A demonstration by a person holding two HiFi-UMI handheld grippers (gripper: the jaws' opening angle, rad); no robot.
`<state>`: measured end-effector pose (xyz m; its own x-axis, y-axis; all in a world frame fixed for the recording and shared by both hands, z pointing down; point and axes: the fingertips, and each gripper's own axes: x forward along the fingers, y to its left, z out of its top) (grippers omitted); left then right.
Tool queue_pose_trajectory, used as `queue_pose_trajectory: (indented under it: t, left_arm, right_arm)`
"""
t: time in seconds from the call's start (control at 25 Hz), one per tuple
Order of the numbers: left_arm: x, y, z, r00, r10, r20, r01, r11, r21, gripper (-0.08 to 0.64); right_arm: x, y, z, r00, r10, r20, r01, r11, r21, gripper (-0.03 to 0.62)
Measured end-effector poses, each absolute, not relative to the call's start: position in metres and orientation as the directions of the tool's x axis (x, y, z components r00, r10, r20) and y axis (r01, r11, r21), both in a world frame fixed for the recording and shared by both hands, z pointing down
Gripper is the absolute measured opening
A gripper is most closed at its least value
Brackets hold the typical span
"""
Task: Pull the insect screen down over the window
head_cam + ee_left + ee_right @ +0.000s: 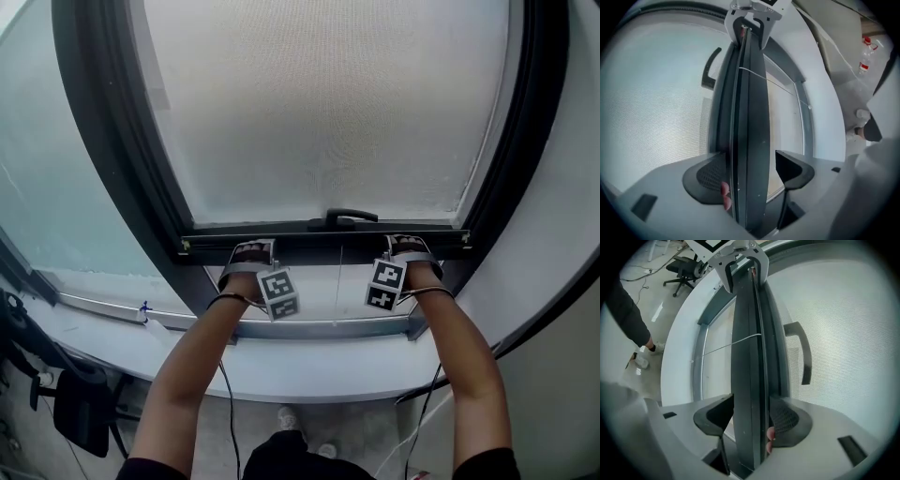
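Observation:
The insect screen (328, 112) hangs over most of the window, and its dark bottom bar (323, 246) with a curved handle (342, 219) sits just above the sill (328, 328). My left gripper (251, 249) straddles the bar left of the handle. In the left gripper view the bar (750, 117) runs between the jaws of the left gripper (750, 171): the ribbed pad lies against it and a thin gap shows at the other jaw. My right gripper (409, 244) holds the bar right of the handle. There the right gripper (750, 416) has both pads against the bar (747, 357).
A thin white cord (339, 281) hangs from the bar to the sill. A frosted pane (56, 187) lies to the left. An office chair (66, 394) stands on the floor below. A person's dark sleeve (628, 315) and a bottle (865, 61) are nearby.

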<state>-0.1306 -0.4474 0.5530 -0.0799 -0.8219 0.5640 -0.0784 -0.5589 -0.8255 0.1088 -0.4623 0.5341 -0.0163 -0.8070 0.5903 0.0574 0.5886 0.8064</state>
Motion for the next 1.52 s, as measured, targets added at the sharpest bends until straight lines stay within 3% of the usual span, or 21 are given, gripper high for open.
queue_pose_trajectory:
  t: [0.2, 0.44, 0.6, 0.68, 0.76, 0.96, 1.24, 1.52]
  left_arm:
    - [-0.118, -0.429, 0.517, 0.058, -0.875, 0.480, -0.164, -0.483, -0.860, 0.339]
    - [-0.096, -0.405, 0.456, 0.227, -0.903, 0.364, -0.440, -0.429, -0.789, 0.329]
    - [-0.088, -0.386, 0.421, 0.314, -0.904, 0.291, -0.632, -0.428, -0.646, 0.300]
    - [-0.084, -0.374, 0.412, 0.367, -0.889, 0.276, -0.717, -0.459, -0.525, 0.280]
    - [-0.081, -0.363, 0.405, 0.393, -0.887, 0.242, -0.772, -0.462, -0.437, 0.251]
    - [-0.079, -0.339, 0.385, 0.361, -0.924, 0.130, -0.845, -0.382, -0.374, 0.114]
    - [-0.083, -0.291, 0.371, 0.283, -0.959, 0.018, -0.919, -0.277, -0.281, 0.003]
    - [-0.108, -0.246, 0.386, 0.229, -0.973, -0.021, -0.970, -0.226, -0.084, 0.003]
  right_arm:
    - [0.103, -0.447, 0.489, -0.153, -0.871, 0.467, -0.074, 0.481, 0.873, 0.245]
    - [0.089, -0.413, 0.409, -0.299, -0.908, 0.293, -0.289, 0.378, 0.879, 0.244]
    - [0.077, -0.386, 0.366, -0.357, -0.915, 0.188, -0.423, 0.338, 0.840, 0.243]
    - [0.073, -0.373, 0.354, -0.390, -0.909, 0.149, -0.529, 0.353, 0.772, 0.202]
    - [0.068, -0.360, 0.349, -0.419, -0.900, 0.122, -0.606, 0.378, 0.700, 0.202]
    - [0.056, -0.328, 0.352, -0.453, -0.887, 0.093, -0.651, 0.399, 0.646, 0.157]
    - [0.064, -0.284, 0.348, -0.441, -0.898, -0.009, -0.813, 0.394, 0.429, 0.013]
    - [0.066, -0.242, 0.370, -0.411, -0.911, -0.027, -0.894, 0.396, 0.211, 0.006]
